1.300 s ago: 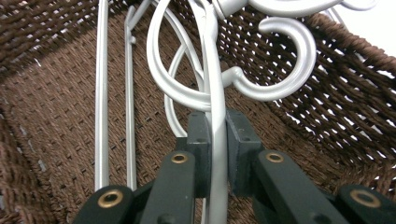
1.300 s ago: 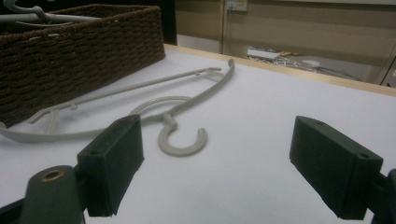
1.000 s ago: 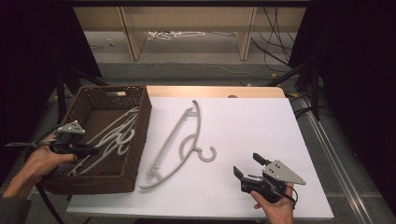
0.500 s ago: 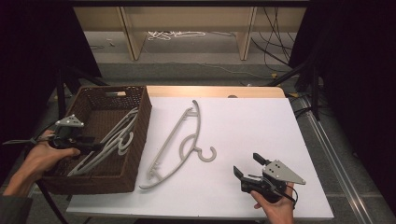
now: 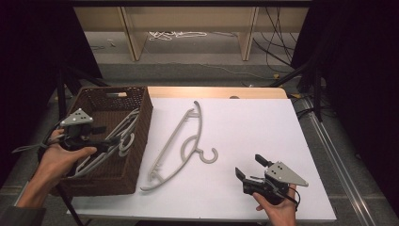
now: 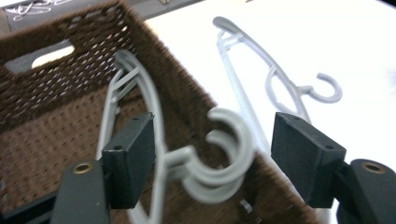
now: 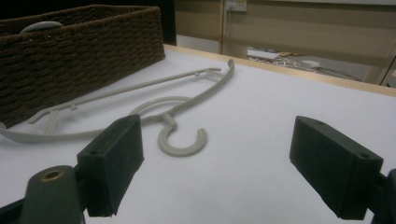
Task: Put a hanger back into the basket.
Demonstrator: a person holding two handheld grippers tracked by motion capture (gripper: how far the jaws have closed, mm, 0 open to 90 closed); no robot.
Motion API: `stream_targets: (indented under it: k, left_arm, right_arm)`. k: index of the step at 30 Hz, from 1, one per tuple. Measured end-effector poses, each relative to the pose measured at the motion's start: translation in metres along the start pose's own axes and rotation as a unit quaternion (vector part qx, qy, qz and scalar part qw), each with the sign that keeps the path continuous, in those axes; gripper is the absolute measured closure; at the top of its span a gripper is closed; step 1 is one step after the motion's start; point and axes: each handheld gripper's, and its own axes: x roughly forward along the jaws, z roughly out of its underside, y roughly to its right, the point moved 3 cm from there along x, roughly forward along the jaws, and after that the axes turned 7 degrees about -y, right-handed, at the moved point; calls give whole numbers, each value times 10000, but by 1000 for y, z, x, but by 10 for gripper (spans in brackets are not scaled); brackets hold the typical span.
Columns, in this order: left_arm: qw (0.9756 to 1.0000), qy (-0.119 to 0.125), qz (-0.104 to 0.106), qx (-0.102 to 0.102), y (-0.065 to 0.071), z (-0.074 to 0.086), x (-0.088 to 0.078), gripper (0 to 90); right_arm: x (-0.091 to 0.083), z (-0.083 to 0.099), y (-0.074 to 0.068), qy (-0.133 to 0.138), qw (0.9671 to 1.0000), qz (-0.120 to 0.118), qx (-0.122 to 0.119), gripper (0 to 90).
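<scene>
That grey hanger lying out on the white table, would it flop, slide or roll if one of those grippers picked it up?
The grey hanger looks like thin moulded plastic, so probably stiff and light. Its smooth bars may slip between flat pads. Lying flat on the table, it would likely slide rather than roll, and its open hook could snag when lifted.

Left hand-held gripper [image 5: 110,140] open, raised.
</scene>
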Motion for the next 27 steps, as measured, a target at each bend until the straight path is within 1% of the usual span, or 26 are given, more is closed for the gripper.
stream_targets:
  k: [2,3,5,6,7,9,10,11,13,14,15,17,22,25,27]
  left_arm:
    - [9999,117,83,-23,10,-5,0,293]
    - [9998,152,96,-27,14,-7,-1,291]
    - [9996,251,134,34,21,-12,-2,280]
    - [9992,369,170,-52,26,-14,-2,276]
    - [9989,436,192,-14,29,-16,-2,271]
    - [9983,531,236,-13,36,-19,-2,240]
    - [9981,570,228,-46,39,-19,-1,238]
    - [9976,648,237,-14,42,-20,-1,234]
    - [9968,738,293,-62,48,-21,1,213]
    - [9964,788,297,-42,50,-22,2,211]
    - [9959,846,323,-67,53,-22,4,209]
    - [9952,897,390,-83,58,-23,6,192]
    - [9938,999,482,-67,72,-25,12,173]
    - [9927,1074,556,-26,82,-27,16,173]
    - [9920,1103,607,-35,88,-28,19,172]
  right_arm:
    - [-1,0,0,-5,10000,36,-30,183]
    - [0,0,0,-9,10000,14,-20,183]
    - [-1,0,0,2,10000,34,-28,183]
    - [-1,0,0,3,10000,28,-25,183]
    - [-1,0,0,2,10000,29,-33,182]
    - [-1,0,0,10,10000,49,-37,182]
    - [-1,0,0,17,10000,48,-34,182]
    - [-1,0,0,9,10000,46,-31,181]
    - [-1,0,0,1,10000,41,-34,181]
    - [-1,0,0,11,10000,47,-36,181]
    - [-1,0,0,17,10000,48,-39,181]
    - [-1,0,0,3,10000,34,-34,181]
    - [-1,0,0,0,10000,26,-27,181]
    - [-1,0,0,15,10000,42,-31,181]
    - [-1,0,0,11,10000,43,-28,181]
